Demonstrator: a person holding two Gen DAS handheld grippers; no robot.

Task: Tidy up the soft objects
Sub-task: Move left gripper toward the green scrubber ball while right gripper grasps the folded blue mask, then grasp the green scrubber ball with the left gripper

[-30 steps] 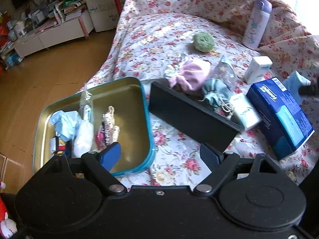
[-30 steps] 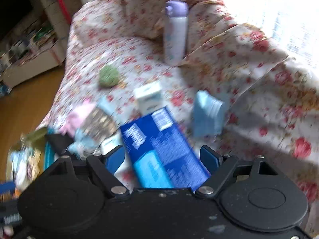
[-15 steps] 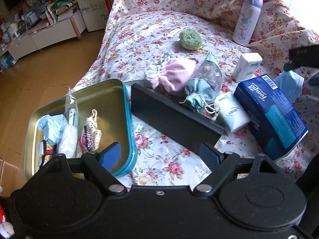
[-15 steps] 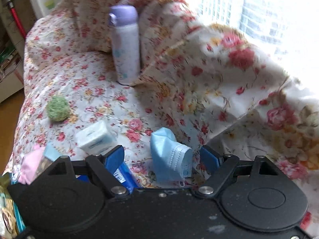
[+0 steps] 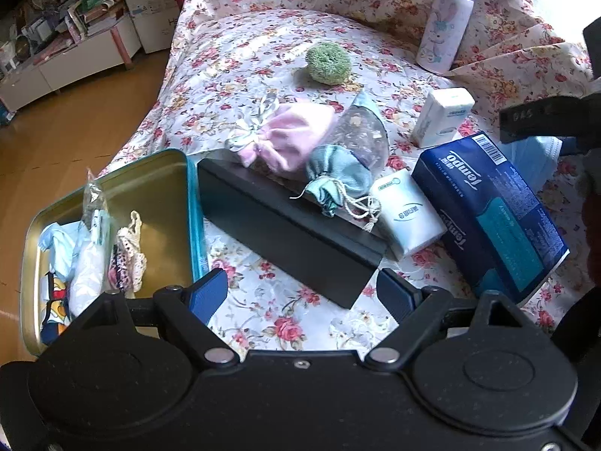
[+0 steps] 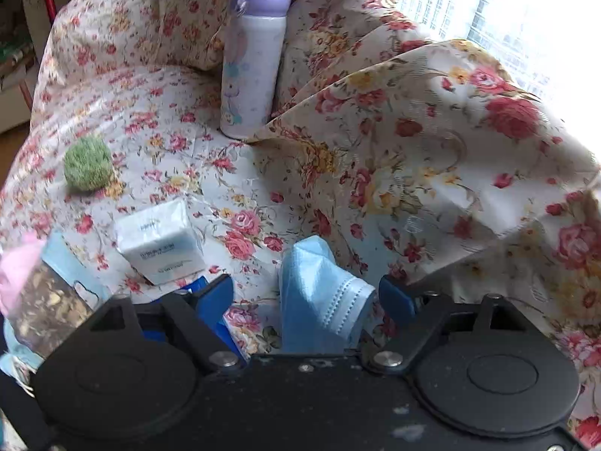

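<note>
The right gripper, jaws just closing but not yet touching, is straddling the blue face mask at lower centre, its long axis running up-frame.

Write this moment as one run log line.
right gripper: closing around blue face mask, not gripping | left gripper: open, empty | tin: partly filled

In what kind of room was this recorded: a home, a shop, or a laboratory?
Most likely a living room in a home. A sofa under a floral cover holds the objects, a low white cabinet crowded with books and papers stands on the wooden floor, and a bright window is behind the sofa.
</note>
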